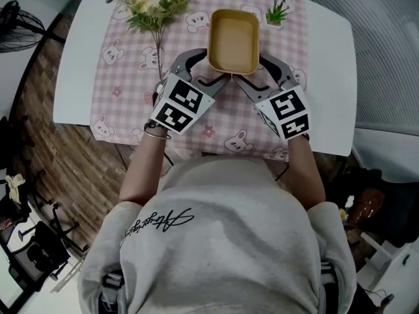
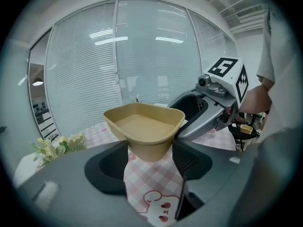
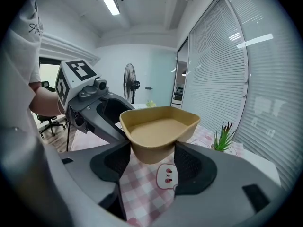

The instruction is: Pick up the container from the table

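Note:
A tan rectangular container [image 1: 233, 40] with rounded corners hangs empty above the table, held at its two near corners. My left gripper [image 1: 204, 70] is shut on the near left corner; in the left gripper view the container [image 2: 144, 126] sits wedged between its dark pads [image 2: 187, 161]. My right gripper [image 1: 256, 70] is shut on the near right corner, and in the right gripper view the container [image 3: 158, 131] sits between its pads [image 3: 189, 162]. Each gripper shows in the other's view: the right gripper [image 2: 208, 110] and the left gripper [image 3: 92, 105].
A pink checked cloth with bunny prints [image 1: 124, 77] covers the white table [image 1: 75, 64]. Artificial flowers [image 1: 152, 6] lie at the back left, a small potted plant [image 1: 277, 12] stands at the back right. A standing fan [image 3: 129, 82] and window blinds [image 2: 142, 51] are behind.

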`<state>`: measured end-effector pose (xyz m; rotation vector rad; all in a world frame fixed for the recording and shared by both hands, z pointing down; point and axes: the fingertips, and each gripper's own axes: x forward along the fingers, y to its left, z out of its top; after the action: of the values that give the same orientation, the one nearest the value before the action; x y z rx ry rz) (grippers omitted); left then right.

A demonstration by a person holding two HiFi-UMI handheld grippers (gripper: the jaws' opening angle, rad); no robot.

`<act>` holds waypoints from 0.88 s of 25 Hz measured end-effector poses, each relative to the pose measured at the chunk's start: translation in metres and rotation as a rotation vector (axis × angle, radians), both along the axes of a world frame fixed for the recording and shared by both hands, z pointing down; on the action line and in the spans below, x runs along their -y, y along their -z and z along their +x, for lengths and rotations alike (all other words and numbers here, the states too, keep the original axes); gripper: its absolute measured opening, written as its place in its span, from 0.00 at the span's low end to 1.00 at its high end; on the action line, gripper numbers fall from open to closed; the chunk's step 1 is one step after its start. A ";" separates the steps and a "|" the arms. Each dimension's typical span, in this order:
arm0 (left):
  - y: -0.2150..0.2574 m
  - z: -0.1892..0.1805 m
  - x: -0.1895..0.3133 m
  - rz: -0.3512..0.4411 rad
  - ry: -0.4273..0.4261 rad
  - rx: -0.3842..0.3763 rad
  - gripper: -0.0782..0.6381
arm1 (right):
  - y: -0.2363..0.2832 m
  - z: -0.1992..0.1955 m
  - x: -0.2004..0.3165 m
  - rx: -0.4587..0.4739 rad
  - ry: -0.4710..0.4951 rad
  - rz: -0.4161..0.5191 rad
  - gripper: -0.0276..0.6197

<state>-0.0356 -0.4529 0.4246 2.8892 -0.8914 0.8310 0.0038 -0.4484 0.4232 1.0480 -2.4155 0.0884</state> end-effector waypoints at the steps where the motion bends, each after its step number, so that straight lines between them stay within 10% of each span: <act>1: 0.001 -0.001 -0.001 0.005 0.001 0.001 0.51 | 0.001 -0.001 -0.001 0.003 0.001 0.003 0.49; 22: 0.034 -0.021 -0.053 0.063 -0.006 -0.013 0.51 | 0.033 -0.021 -0.054 0.012 -0.008 0.056 0.49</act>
<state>-0.0568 -0.3994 0.3906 2.9487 -0.9254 0.7985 -0.0168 -0.3946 0.3898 1.0854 -2.4370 0.0298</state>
